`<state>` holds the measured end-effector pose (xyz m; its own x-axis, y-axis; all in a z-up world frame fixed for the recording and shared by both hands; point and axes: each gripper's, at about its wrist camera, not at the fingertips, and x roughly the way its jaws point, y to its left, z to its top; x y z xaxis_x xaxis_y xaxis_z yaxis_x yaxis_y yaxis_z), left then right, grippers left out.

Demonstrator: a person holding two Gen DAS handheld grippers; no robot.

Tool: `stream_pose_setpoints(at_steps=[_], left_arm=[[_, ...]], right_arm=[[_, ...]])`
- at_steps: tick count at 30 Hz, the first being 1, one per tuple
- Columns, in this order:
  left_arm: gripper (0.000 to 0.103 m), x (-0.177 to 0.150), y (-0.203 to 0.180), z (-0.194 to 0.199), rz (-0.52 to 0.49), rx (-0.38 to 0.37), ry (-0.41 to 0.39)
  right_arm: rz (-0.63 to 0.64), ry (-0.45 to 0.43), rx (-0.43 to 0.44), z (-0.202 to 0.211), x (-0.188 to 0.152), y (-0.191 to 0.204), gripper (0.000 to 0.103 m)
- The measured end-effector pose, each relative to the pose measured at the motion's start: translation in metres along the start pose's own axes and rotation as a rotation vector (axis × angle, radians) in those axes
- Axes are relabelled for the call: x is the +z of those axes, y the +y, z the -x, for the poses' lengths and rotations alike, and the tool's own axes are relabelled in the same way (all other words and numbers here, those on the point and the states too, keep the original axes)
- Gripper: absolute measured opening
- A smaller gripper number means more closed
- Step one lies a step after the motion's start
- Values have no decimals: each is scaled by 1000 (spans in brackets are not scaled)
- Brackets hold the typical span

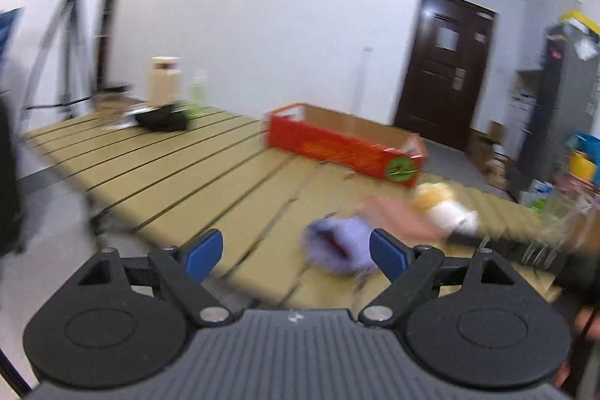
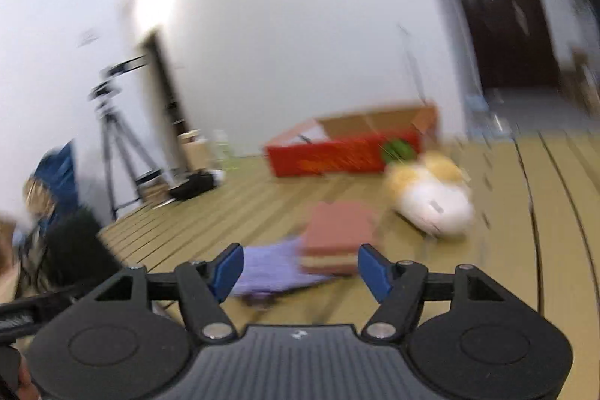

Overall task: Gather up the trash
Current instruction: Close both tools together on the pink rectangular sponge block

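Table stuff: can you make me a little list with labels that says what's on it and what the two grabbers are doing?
surface: slatted tan table
box: red cardboard box, open top, at far edge
toy: white and yellow plush
cloth: purple, crumpled
pink item: flat block, partly on the cloth
left gripper: open, empty
right gripper: open, empty
picture: blurred

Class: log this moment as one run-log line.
left gripper: open, empty | right gripper: open, empty | purple cloth, pink block, plush toy: on table | red box: open
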<state>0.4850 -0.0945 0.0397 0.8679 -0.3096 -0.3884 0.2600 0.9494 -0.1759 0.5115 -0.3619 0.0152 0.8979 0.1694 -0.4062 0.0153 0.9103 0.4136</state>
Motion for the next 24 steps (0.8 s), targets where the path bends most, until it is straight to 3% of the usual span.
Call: stream_pose_setpoints(at_steps=[3,5,8,10,13,16,18,24], left_arm=[[83,41,-21,-64,-64,-116,49],[71,64,-34,-107,-56,-167,101],[70,83,-53,-170,-118,-266,173],[70,82,-68,-211,-155,-285,244],[68,71,-75,-251,-172,-239,364],[54,60,-66,-264,-119,-257,437],[51,58,-55,-262,-38,-266,461],[32,57,-35,-250,36,-278,481]], right_arm=[[-163,57,85,-27,3,-26,46],[-233,68,96,-46,8,-35,40],[-305,81,114,-71,10,-47,37],[-349,94,106,-87,11,-54,37],[-405,125,91,-106,-3,-63,31],[-417,70,88,-111,2,-69,36],[-424,38,91,-111,3,-75,37],[-374,21,50,-118,11,-71,37]])
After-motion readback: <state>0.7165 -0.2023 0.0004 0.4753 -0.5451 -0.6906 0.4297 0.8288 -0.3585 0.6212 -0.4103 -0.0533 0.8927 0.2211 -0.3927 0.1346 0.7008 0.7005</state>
